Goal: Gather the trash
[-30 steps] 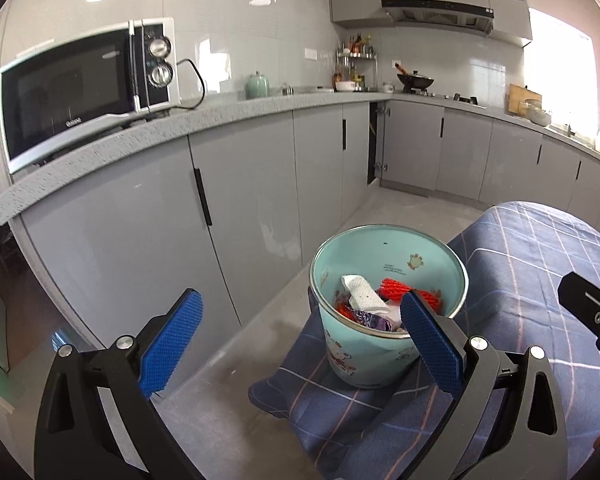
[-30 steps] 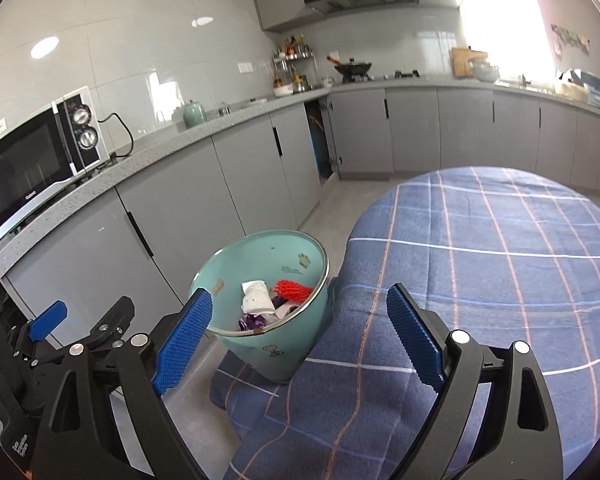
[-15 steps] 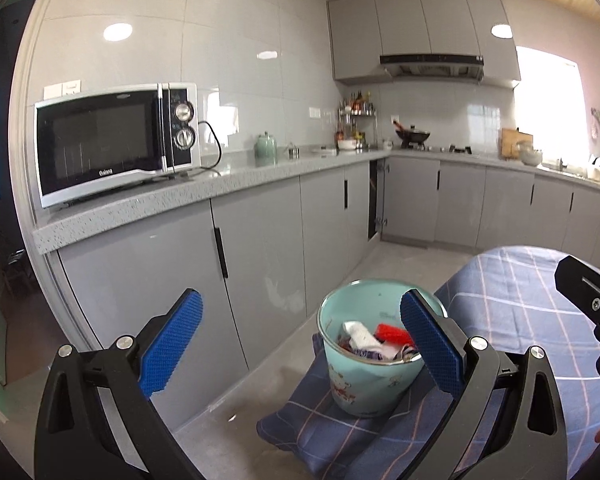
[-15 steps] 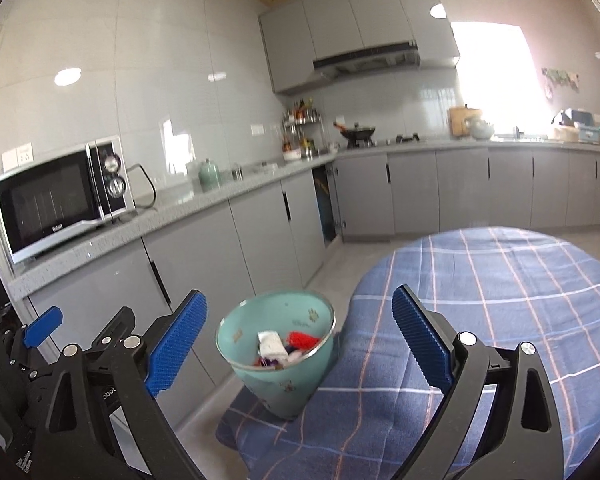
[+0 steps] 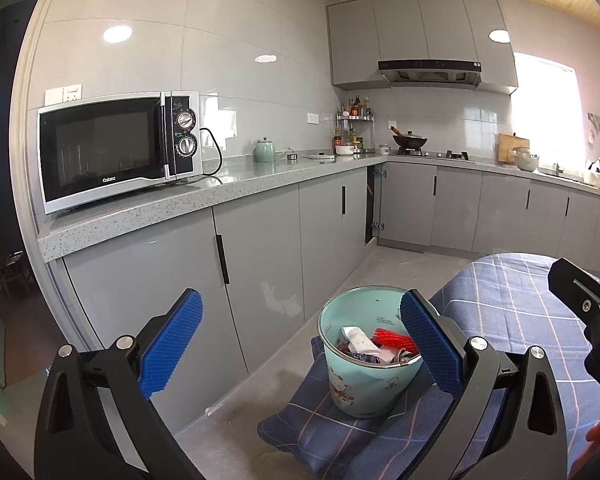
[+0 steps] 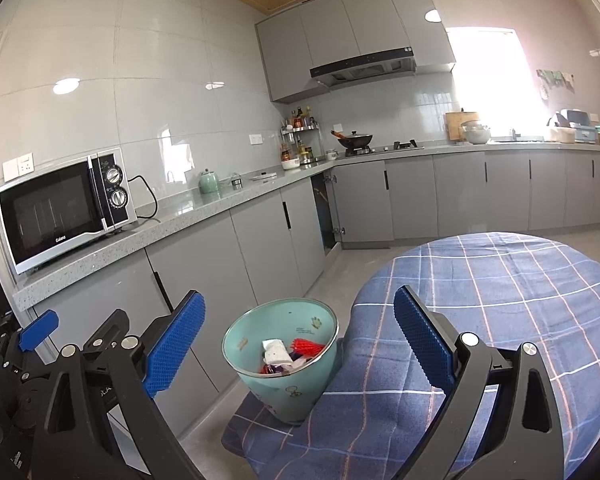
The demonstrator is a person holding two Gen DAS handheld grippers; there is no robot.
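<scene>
A teal trash bin [image 5: 364, 384] stands on the floor on a hanging fold of the tablecloth, beside the round table. It holds white crumpled paper [image 5: 360, 340], a red net wrapper [image 5: 392, 338] and other scraps. The bin also shows in the right wrist view [image 6: 288, 380]. My left gripper [image 5: 300, 340] is open and empty, held well above and back from the bin. My right gripper [image 6: 296, 336] is open and empty, also raised above the bin. The right gripper's body shows at the right edge of the left wrist view [image 5: 588, 312].
A round table with a blue plaid cloth [image 6: 500, 300] fills the right. Grey cabinets [image 5: 260, 264] and a counter with a microwave [image 5: 116, 148] run along the left and back. The grey floor [image 5: 380, 264] lies between the cabinets and the table.
Both grippers have lifted and pulled back from the bin, which now looks smaller and lower. The views have tilted up to show the ceiling. Both stay open.
</scene>
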